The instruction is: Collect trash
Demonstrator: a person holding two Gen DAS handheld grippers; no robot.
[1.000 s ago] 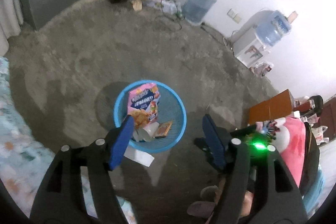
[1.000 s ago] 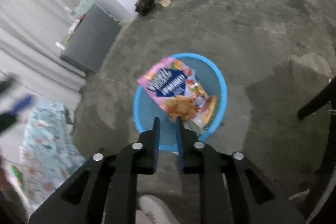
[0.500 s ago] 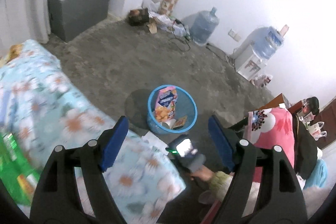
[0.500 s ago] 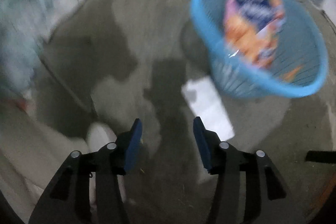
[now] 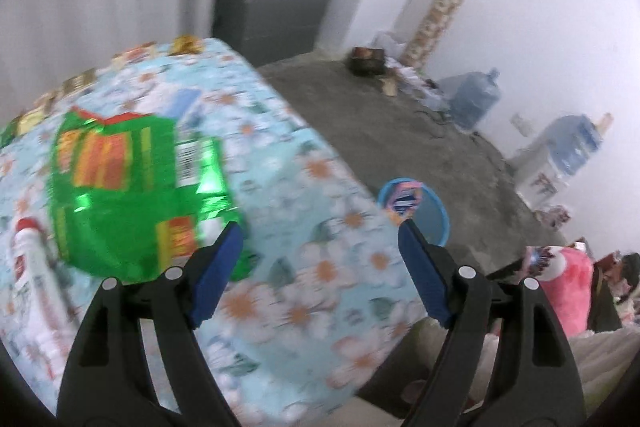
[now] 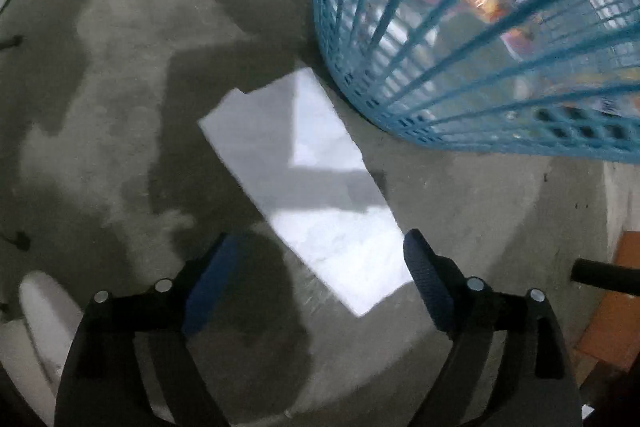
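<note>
My left gripper (image 5: 320, 231) is open over a flowered bedsheet (image 5: 312, 267), with nothing between its jaws. A shiny green snack bag (image 5: 132, 195) lies on the sheet just left of its left fingertip. A white bottle with a red cap (image 5: 32, 279) lies at the far left. The blue trash basket (image 5: 434, 215) stands on the floor beyond the bed. My right gripper (image 6: 320, 251) points down at the floor, its jaws opening, empty. A flat white piece of paper (image 6: 304, 183) lies on the concrete, its near end between the fingertips. The basket's mesh wall (image 6: 472, 75) is beside it, wrappers showing through.
A grey cabinet (image 5: 272, 23) stands against the far wall, with water jugs (image 5: 476, 99) and clutter along the wall to the right. A pink plush item (image 5: 568, 291) is at the right. A white shoe (image 6: 48, 315) and an orange board (image 6: 616, 307) lie near the right gripper.
The left gripper swung away from the basket and up over the bed to the green bag. The right gripper let go of the pink bag into the basket, dropped toward the floor paper and opened.
</note>
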